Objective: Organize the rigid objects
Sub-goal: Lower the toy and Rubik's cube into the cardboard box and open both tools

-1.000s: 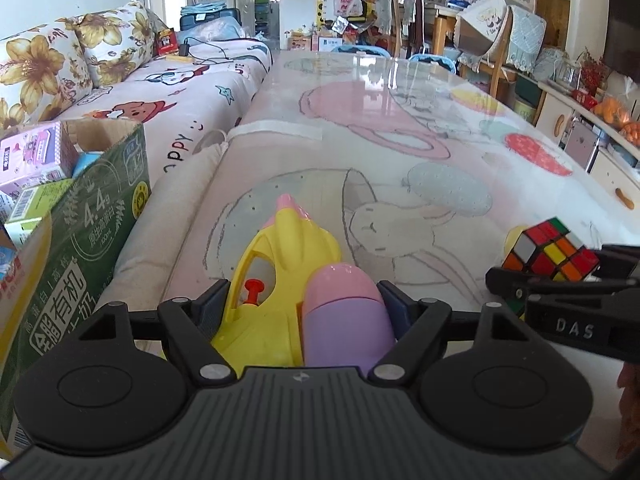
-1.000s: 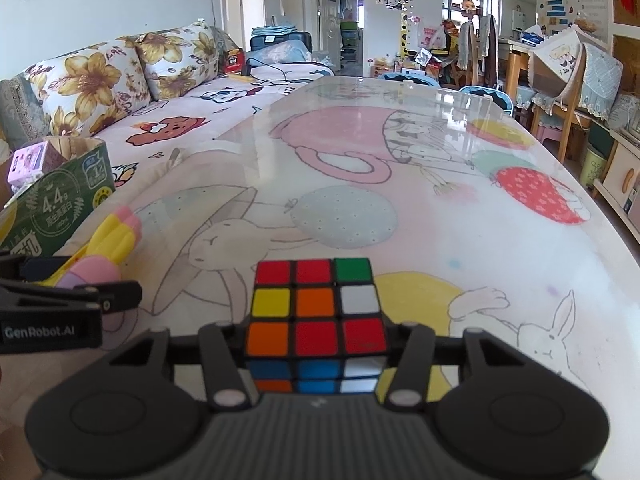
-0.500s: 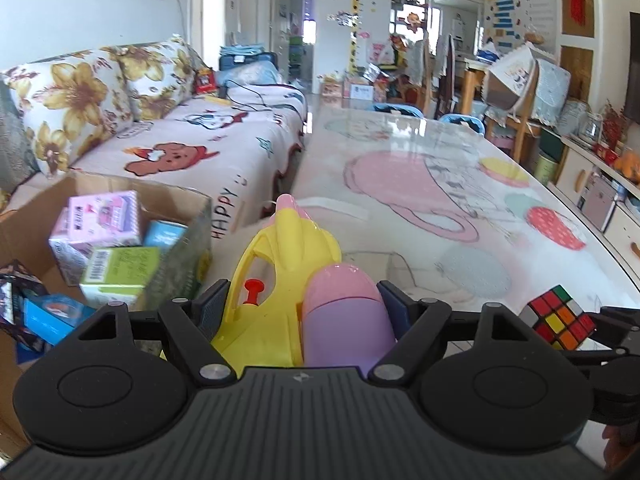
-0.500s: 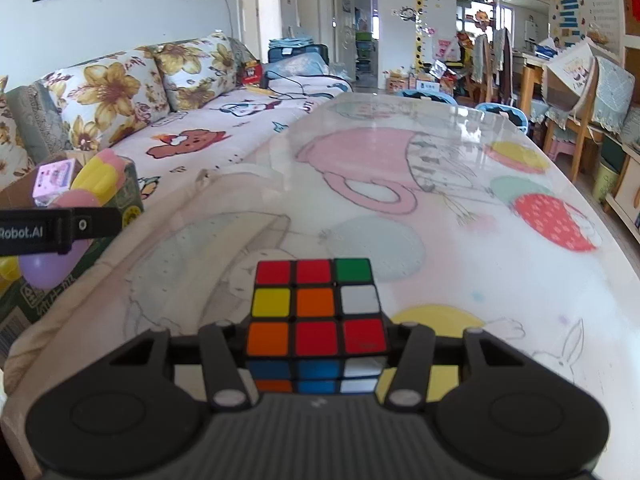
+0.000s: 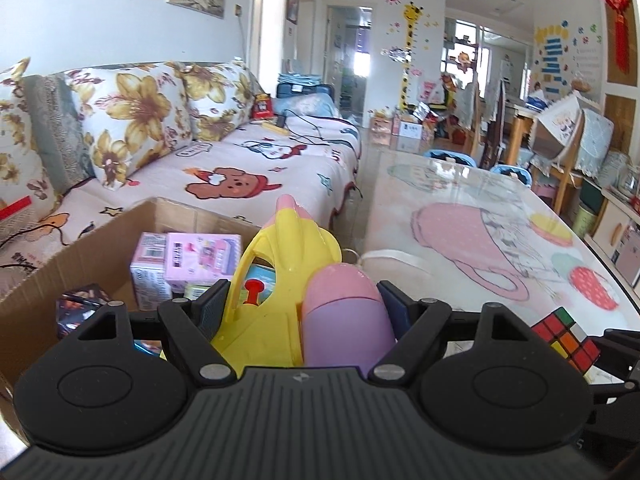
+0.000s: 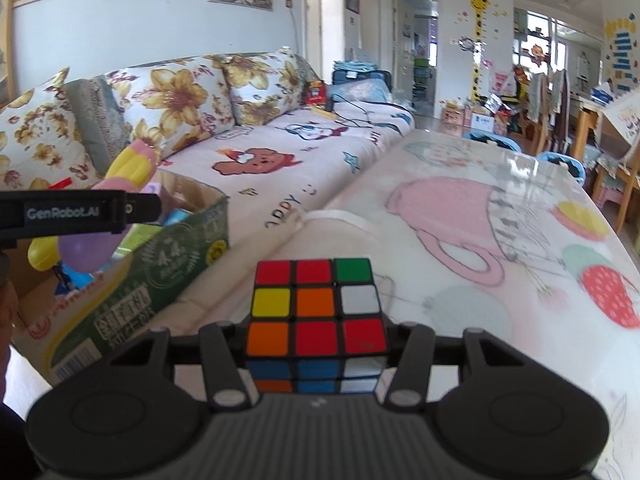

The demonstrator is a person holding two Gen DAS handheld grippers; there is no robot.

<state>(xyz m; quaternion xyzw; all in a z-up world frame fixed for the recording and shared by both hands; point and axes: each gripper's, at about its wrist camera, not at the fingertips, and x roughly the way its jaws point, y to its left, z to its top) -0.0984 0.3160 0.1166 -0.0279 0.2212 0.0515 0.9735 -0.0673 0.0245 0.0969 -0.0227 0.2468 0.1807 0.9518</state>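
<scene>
1. Your left gripper (image 5: 300,312) is clamped on the yellow-and-purple toy (image 5: 304,304), held over the cardboard box (image 5: 120,232), likely for dropping in.
2. Your right gripper (image 6: 316,344) pinches the puzzle cube (image 6: 316,304) above the table (image 6: 460,240), probably next.

Lifted off the table (image 5: 472,216) since a second ago: left gripper (image 5: 298,308) with the yellow and pink toy (image 5: 288,264), now above the open cardboard box (image 5: 96,248) at 9 o'clock. Likewise raised and swung toward 9 o'clock: right gripper (image 6: 316,344) with the puzzle cube (image 6: 316,308), near the box's green wall.
</scene>
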